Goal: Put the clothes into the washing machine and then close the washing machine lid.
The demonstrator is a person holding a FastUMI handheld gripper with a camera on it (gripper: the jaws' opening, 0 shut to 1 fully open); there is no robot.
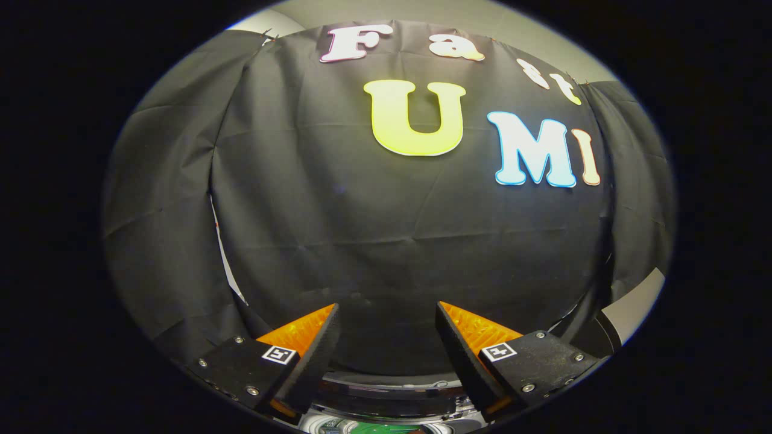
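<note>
My gripper (386,313) is open, its two orange-and-black fingers (313,343) spread wide with nothing between them. It is raised and faces the black cloth wall of the booth. Below and between the fingers I see a small part of the washing machine (386,401): a dark curved rim or lid edge with a shiny band. Beneath that, a bit of white and something green (386,429) peeks out, too little to tell what it is.
The black cloth wall (386,229) hangs close ahead and wraps around both sides. A pale grey surface (636,307) shows beyond the right finger, past the cloth's edge.
</note>
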